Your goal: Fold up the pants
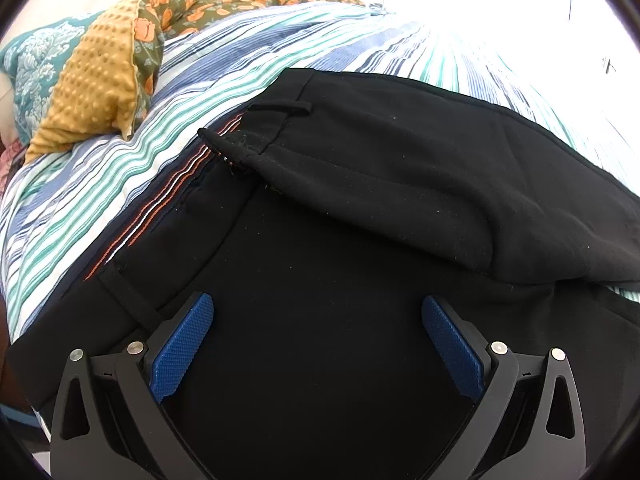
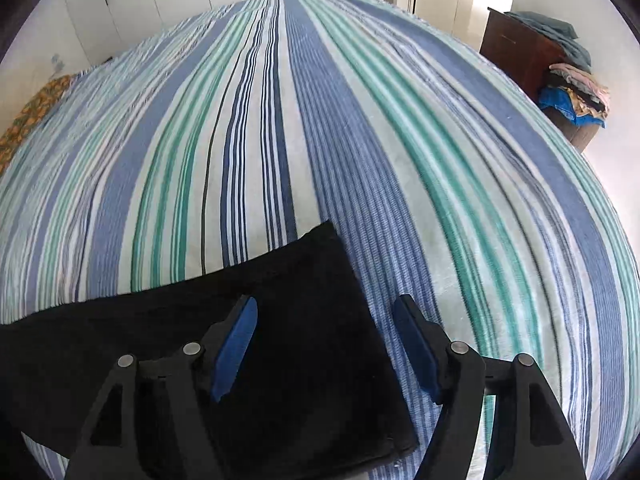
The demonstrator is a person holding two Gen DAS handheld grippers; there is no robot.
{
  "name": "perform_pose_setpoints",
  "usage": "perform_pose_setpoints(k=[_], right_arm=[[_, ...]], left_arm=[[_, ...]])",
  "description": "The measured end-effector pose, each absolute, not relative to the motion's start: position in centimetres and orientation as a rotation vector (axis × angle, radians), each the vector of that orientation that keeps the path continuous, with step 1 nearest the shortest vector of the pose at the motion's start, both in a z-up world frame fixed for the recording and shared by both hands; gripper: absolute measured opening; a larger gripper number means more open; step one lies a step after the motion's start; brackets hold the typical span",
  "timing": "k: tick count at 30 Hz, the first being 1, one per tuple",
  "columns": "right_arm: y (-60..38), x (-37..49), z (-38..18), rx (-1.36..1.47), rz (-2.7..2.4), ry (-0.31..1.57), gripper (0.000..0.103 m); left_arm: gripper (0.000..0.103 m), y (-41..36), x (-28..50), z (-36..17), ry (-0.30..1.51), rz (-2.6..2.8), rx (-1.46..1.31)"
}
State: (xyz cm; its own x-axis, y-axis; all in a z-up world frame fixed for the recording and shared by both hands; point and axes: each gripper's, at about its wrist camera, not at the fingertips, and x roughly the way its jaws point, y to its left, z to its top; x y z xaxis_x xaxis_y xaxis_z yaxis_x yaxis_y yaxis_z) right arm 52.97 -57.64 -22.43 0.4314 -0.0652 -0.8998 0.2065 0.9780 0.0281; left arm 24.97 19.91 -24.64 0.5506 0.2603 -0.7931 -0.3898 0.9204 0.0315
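Observation:
Black pants lie on a striped bedspread. In the left wrist view the waistband end shows, with orange and white stripes on the inside of the band and one side folded over the other. My left gripper is open just above the black fabric, holding nothing. In the right wrist view the leg end of the pants lies flat, its hem near the bed's near edge. My right gripper is open over the right edge of the leg, one finger above the fabric, one above the bedspread.
A yellow dotted blanket, a floral cloth and a teal pillow lie at the head of the bed. A brown cabinet with piled clothes stands beyond the bed's right side. White wardrobe doors line the far wall.

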Motion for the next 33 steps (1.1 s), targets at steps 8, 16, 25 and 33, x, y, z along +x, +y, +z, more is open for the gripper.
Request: perform_pose_setpoints(k=[8, 16, 25, 33], right_arm=[[-56.5, 45.0, -17.0, 0.207, -0.151, 0.874, 0.007], [-54.3, 25.3, -10.0, 0.199, -0.079, 0.748, 0.006], [-55.9, 13.1, -14.7, 0.249, -0.360, 0.945, 0.022], [-50.0, 10.3, -8.3, 0.236, -0.338, 0.754, 0.080]], left_arm=[[0.103, 19.9, 25.0, -24.7, 0.908, 0.388, -0.152], [0.103, 19.8, 25.2, -24.6, 0.918, 0.399, -0.133], [0.103, 19.7, 25.7, -24.3, 0.958, 0.413, -0.113], [0.102, 19.2, 24.1, -21.2, 1.042, 0.383, -0.159]])
